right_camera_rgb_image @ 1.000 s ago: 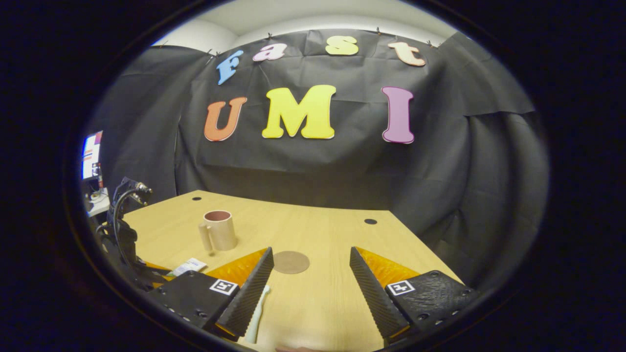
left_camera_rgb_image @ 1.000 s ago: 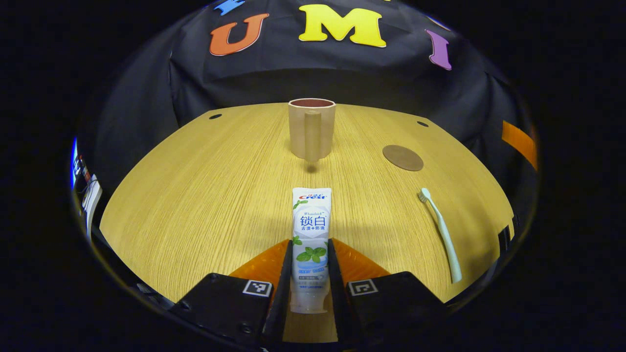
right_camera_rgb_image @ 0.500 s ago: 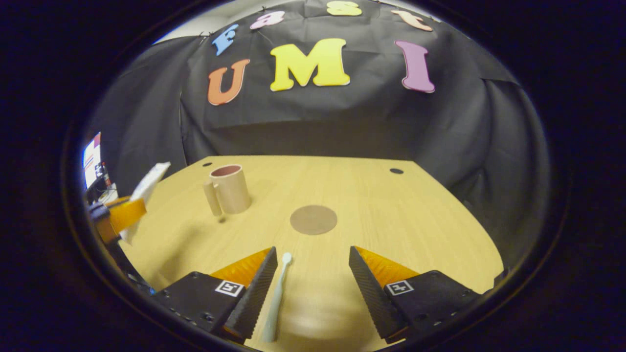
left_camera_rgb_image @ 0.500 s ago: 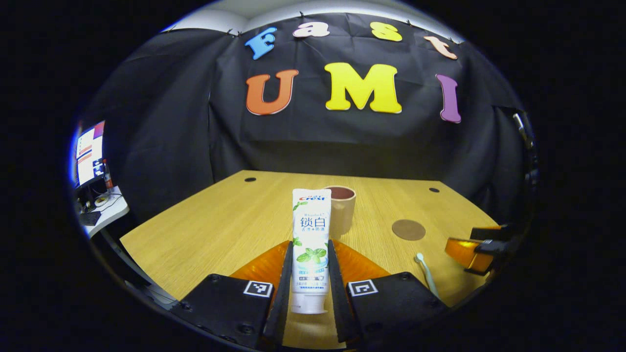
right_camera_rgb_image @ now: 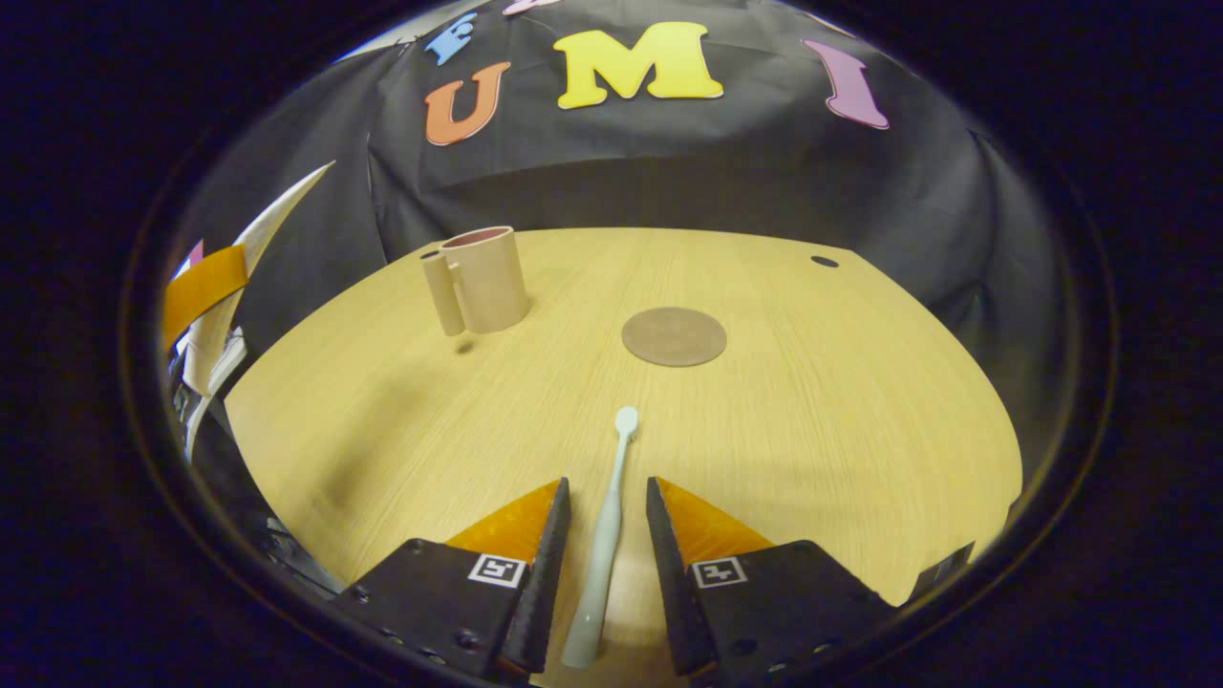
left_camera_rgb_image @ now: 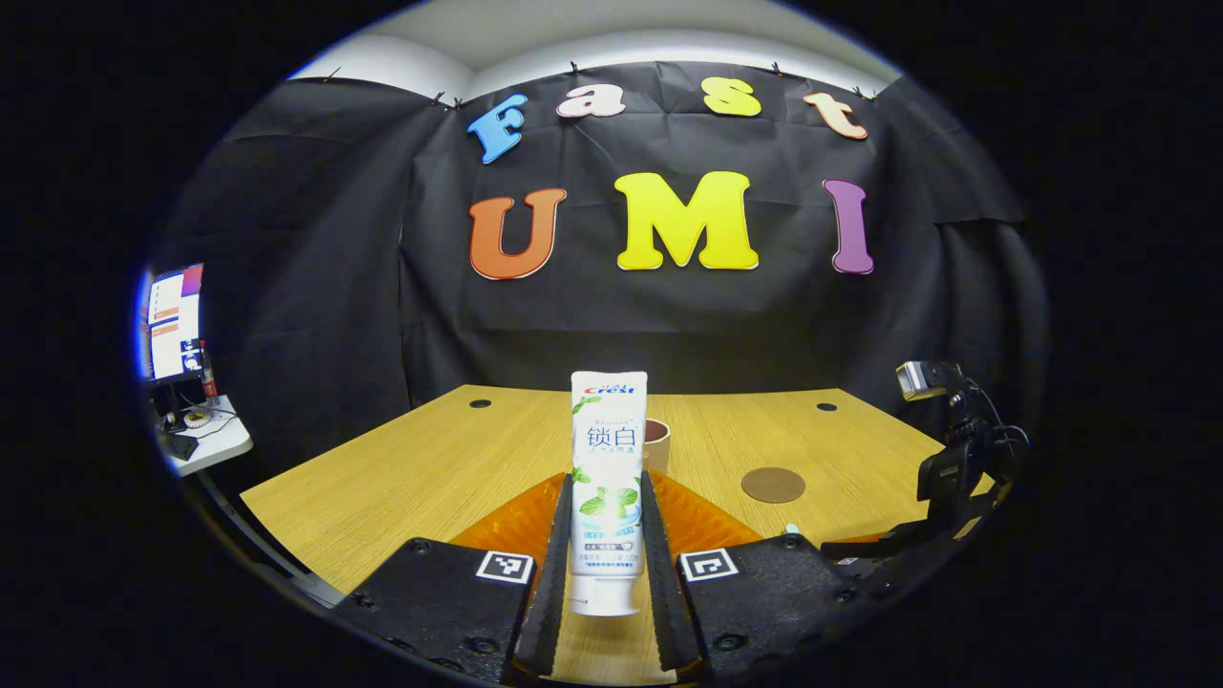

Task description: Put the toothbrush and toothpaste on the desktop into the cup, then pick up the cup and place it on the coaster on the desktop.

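My left gripper (left_camera_rgb_image: 606, 476) is shut on the white toothpaste tube (left_camera_rgb_image: 606, 449), held upright above the wooden table (left_camera_rgb_image: 401, 468). Behind the tube, partly hidden, stands the beige cup (left_camera_rgb_image: 657, 441); the round brown coaster (left_camera_rgb_image: 772, 484) lies to its right. In the right gripper view, the pale toothbrush (right_camera_rgb_image: 604, 535) lies flat on the table (right_camera_rgb_image: 812, 430), head pointing away. My right gripper (right_camera_rgb_image: 607, 482) is low over it with a finger on each side of the handle and a small gap on both sides. Beyond are the cup (right_camera_rgb_image: 482, 279), handle toward me, and the coaster (right_camera_rgb_image: 674, 335).
At the left of the right gripper view, the raised toothpaste tube (right_camera_rgb_image: 263, 215) shows in the other gripper. A side desk with a monitor (left_camera_rgb_image: 172, 325) stands left of the table. Two cable holes (left_camera_rgb_image: 480, 403) mark the far corners, and the black cloth wall closes the back.
My left gripper has lifted the toothpaste off the table and levelled out. My right gripper has come down over the toothbrush and its fingers have narrowed around the handle.
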Available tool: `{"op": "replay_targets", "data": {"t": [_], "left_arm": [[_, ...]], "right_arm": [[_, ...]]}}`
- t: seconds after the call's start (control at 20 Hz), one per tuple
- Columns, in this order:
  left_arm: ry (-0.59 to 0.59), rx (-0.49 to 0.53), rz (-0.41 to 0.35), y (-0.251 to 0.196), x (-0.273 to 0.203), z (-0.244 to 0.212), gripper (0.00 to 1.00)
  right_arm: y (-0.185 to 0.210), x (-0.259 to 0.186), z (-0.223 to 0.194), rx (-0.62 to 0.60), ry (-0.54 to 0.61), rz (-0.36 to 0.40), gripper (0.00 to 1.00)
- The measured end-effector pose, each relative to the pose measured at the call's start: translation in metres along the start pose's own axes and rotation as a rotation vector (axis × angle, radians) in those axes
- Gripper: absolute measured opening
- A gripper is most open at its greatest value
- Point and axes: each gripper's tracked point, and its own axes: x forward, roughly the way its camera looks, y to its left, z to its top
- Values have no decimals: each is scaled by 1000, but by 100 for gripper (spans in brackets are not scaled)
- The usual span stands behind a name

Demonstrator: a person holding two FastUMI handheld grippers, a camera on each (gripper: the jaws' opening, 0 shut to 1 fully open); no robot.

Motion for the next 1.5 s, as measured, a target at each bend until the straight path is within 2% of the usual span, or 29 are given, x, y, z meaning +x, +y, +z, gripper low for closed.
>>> {"op": "replay_targets", "data": {"t": [0.05, 0.15, 0.2, 0.25, 0.35, 0.45, 0.6, 0.85, 1.05, 1.2, 1.4, 1.5], "left_arm": [[10, -11, 3, 2, 1, -2, 42], [29, -19, 9, 3, 3, -6, 42], [33, -22, 12, 5, 4, -7, 42], [35, -26, 13, 4, 5, -7, 42], [39, -27, 11, 3, 4, -8, 42], [45, -34, 3, 1, 5, -10, 42], [37, -34, 12, 4, 6, -7, 42], [29, -46, 3, 2, 5, -5, 42], [2, -52, -2, 3, 3, 2, 42], [-40, -59, -50, -8, 0, 9, 42], [-64, -48, -69, -13, -5, 14, 42], [-66, -48, -73, -14, -6, 13, 42]], "right_arm": [[0, 0, 2, 7, -2, 2, 48], [-2, 2, 2, 22, -1, 11, 48], [0, 3, 3, 27, 2, 19, 30], [0, 5, 5, 21, -6, 32, 29], [-2, 4, 4, 59, 6, 57, 8], [-5, 4, 6, 79, 7, 75, 2], [1, 0, 16, 76, -54, 98, 2], [1, -47, 66, 51, -302, 87, 1], [7, -97, 105, 15, -554, 82, 1], [6, -130, 123, -9, -707, 41, 1], [5, -152, 133, -56, -799, -11, 1], [8, -155, 135, -62, -806, -3, 1]]}}
